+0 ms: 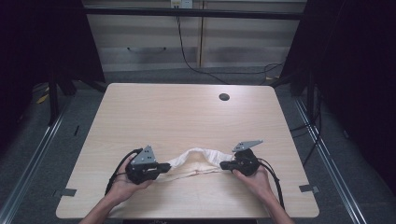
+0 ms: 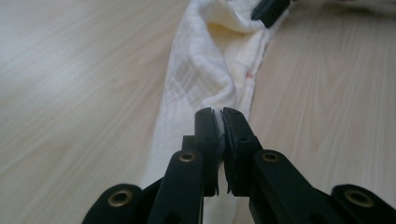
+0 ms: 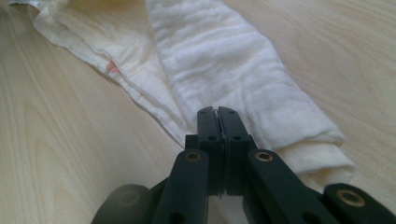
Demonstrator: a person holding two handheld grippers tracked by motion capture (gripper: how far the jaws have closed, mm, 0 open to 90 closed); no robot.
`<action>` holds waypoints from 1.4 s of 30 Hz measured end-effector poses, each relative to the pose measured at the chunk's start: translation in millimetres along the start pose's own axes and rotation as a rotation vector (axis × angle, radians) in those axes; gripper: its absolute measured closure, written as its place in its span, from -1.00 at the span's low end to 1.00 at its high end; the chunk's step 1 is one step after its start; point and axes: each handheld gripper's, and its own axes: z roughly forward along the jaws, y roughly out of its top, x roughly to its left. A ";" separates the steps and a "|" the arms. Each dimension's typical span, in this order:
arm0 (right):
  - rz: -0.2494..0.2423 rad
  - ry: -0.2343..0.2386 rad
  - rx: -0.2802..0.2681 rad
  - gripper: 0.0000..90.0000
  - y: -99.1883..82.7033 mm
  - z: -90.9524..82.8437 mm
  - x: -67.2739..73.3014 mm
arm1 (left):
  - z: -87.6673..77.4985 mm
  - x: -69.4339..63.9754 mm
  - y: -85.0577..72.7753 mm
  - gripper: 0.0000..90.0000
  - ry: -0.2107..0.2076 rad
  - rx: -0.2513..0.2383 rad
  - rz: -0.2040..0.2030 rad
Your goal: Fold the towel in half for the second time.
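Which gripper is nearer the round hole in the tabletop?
Right. The right gripper sits below the hole; the left gripper lies farther off, down-left.

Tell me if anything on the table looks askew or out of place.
Only the white cloth: it lies bunched and humped between the left gripper and right gripper, not flat. The table looks undamaged.

Bare wooden tabletop (image 1: 187,112) lies open beyond the cloth (image 1: 198,163); only a cable hole (image 1: 224,97) marks its far edge.
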 end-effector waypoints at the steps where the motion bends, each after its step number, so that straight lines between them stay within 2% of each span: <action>1: 0.005 -0.002 0.003 0.98 -0.6 -0.7 -0.1 | 0.3 -0.9 -3.4 0.90 -0.003 0.018 0.005; 2: 0.009 0.002 -0.001 0.98 -0.9 -0.6 -0.2 | 0.3 -1.0 -6.2 0.90 -0.001 0.031 0.011; 6: -0.018 -0.018 0.001 0.97 -0.6 -1.2 2.8 | 0.5 2.3 -17.4 0.89 0.013 0.060 -0.010; 9: -0.041 -0.042 0.002 0.97 -2.3 -4.5 5.3 | 1.2 5.0 -20.7 0.90 0.024 0.064 -0.014; 12: -0.045 -0.053 0.002 0.97 -5.9 -10.0 5.0 | 2.1 5.1 -22.1 0.90 0.038 0.070 -0.016; 14: -0.039 -0.058 0.002 0.97 -9.0 -13.9 3.9 | 2.5 6.2 -22.0 0.90 0.040 0.081 -0.007; 16: -0.032 -0.074 -0.002 0.97 -14.0 -20.5 2.4 | 5.5 7.9 -21.8 0.90 0.057 0.086 -0.015; 21: -0.023 -0.095 -0.018 0.97 -26.3 -36.2 1.9 | 7.7 11.3 -21.0 0.90 0.064 0.091 -0.018; 25: -0.001 -0.083 -0.035 0.97 -35.9 -42.6 -0.8 | 10.4 13.2 -19.8 0.90 0.078 0.098 -0.007; 28: 0.005 -0.081 -0.036 0.97 -37.5 -42.8 -1.4 | 12.0 15.7 -20.3 0.90 0.074 0.082 -0.036; 31: 0.002 -0.083 -0.037 0.97 -36.0 -39.5 -2.7 | 12.9 19.4 -20.6 0.90 0.080 0.078 -0.043; 37: 0.008 -0.130 -0.016 0.97 -24.0 -31.6 -6.6 | 15.7 29.3 -19.3 0.90 0.103 0.072 -0.063; 38: 0.009 -0.132 -0.021 0.97 -22.9 -30.3 -7.8 | 16.4 29.7 -19.8 0.90 0.107 0.056 -0.075; 41: 0.014 -0.133 -0.013 0.97 -19.7 -28.9 -10.9 | 16.7 34.0 -20.2 0.90 0.113 0.056 -0.068; 42: 0.013 -0.137 -0.011 0.97 -18.2 -28.1 -11.8 | 18.0 35.5 -20.5 0.90 0.113 0.042 -0.086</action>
